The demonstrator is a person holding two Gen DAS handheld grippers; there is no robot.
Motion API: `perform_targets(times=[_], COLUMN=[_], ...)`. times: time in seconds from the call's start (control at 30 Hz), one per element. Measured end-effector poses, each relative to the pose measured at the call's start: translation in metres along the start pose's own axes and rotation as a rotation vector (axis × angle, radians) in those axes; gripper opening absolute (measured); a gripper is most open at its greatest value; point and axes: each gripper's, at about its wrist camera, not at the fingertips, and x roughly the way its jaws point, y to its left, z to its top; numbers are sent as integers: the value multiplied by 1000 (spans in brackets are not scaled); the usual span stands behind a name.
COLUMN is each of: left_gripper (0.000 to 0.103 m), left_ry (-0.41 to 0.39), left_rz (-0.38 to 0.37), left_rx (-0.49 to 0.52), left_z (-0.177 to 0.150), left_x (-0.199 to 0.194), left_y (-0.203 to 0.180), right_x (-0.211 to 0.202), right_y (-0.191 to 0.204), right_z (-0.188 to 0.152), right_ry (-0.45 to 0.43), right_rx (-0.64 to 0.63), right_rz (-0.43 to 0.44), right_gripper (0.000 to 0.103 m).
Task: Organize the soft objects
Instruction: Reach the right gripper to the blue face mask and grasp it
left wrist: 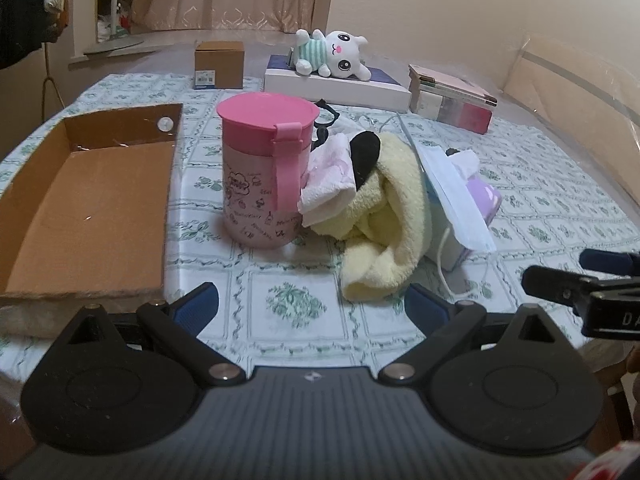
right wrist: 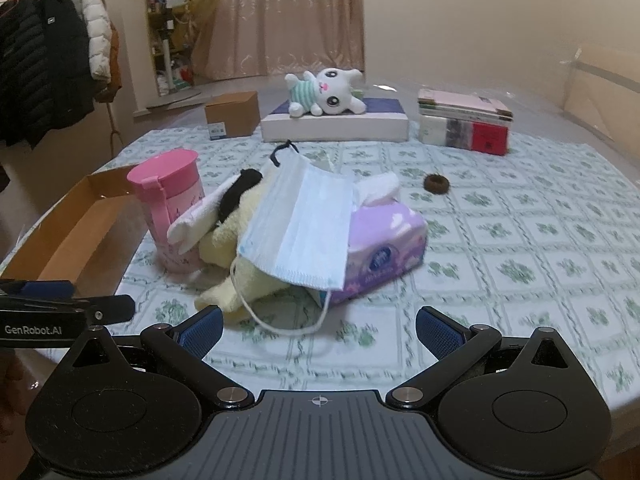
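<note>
A pale yellow towel (left wrist: 386, 216) (right wrist: 228, 284) lies crumpled in the middle of the table, with a black sock (left wrist: 365, 156) (right wrist: 238, 192) and a white-pink cloth (left wrist: 330, 178) (right wrist: 192, 220) on top. A blue face mask (right wrist: 298, 224) (left wrist: 452, 196) drapes over a purple tissue pack (right wrist: 384, 248) (left wrist: 484, 196). A white plush cat (left wrist: 334, 53) (right wrist: 326, 93) lies on a flat white box at the back. My left gripper (left wrist: 312, 304) is open, just short of the towel. My right gripper (right wrist: 318, 326) is open, in front of the mask's loop.
An open cardboard tray (left wrist: 84, 200) (right wrist: 76, 228) sits at the left. A pink lidded cup (left wrist: 264, 172) (right wrist: 172, 216) stands against the pile. A small brown box (left wrist: 219, 65), stacked books (right wrist: 464, 120) and a dark hair tie (right wrist: 437, 183) lie farther back. Coats (right wrist: 52, 60) hang at left.
</note>
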Motion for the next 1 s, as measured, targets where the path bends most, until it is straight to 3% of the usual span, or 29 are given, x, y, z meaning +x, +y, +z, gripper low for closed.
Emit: perform_targets(times=[0.23, 0.33, 0.63, 0.93, 1.0], left_gripper=[99, 99, 99, 99, 99], left_ry=[18, 33, 40, 20, 14], left_rz=[-25, -38, -76, -90, -90], left_rx=[71, 73, 69, 67, 70], left_z=[4, 2, 2, 8, 10], left_x=[30, 40, 55, 60, 59], left_y=[-6, -5, -4, -7, -9], right_x=[39, 58, 98, 107, 106], right_y=[7, 11, -2, -8, -7], right_z=[25, 33, 42, 39, 38], right_ry=[-20, -14, 34, 52, 51], right_rx=[-28, -48, -8, -40, -66], right_rz=[68, 87, 29, -15, -28], right_gripper=[101, 91, 78, 53, 43])
